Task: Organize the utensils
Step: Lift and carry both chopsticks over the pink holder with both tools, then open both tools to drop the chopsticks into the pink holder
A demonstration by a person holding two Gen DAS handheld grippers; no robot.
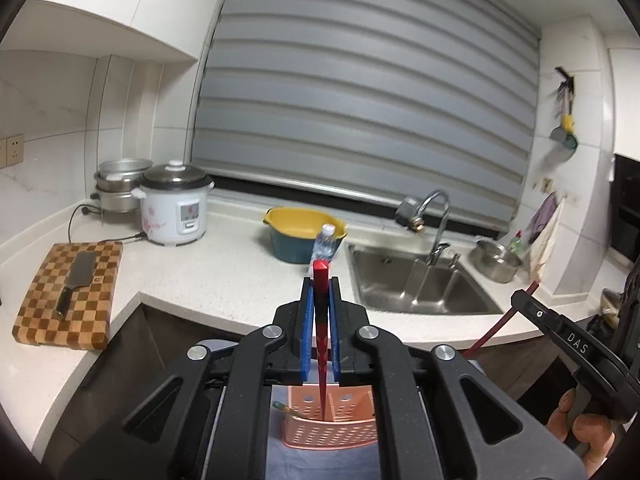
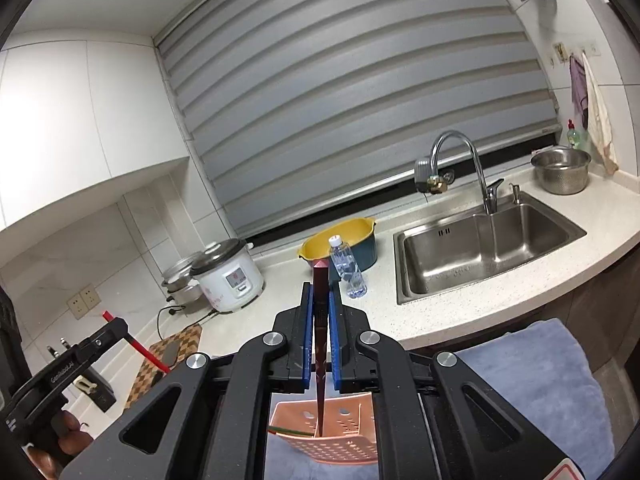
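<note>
My left gripper is shut on a bright red chopstick held upright, its lower tip down inside a pink perforated utensil basket. My right gripper is shut on a dark red chopstick, its tip also inside the same pink basket. A green-handled utensil lies in the basket's left part. The right gripper shows at the right of the left wrist view; the left gripper shows at the lower left of the right wrist view. The basket stands on a blue-grey cloth.
A white counter holds a checkered cutting board with a cleaver, a rice cooker, steel pots, a yellow and teal basin, a water bottle, a steel sink with tap and a steel bowl.
</note>
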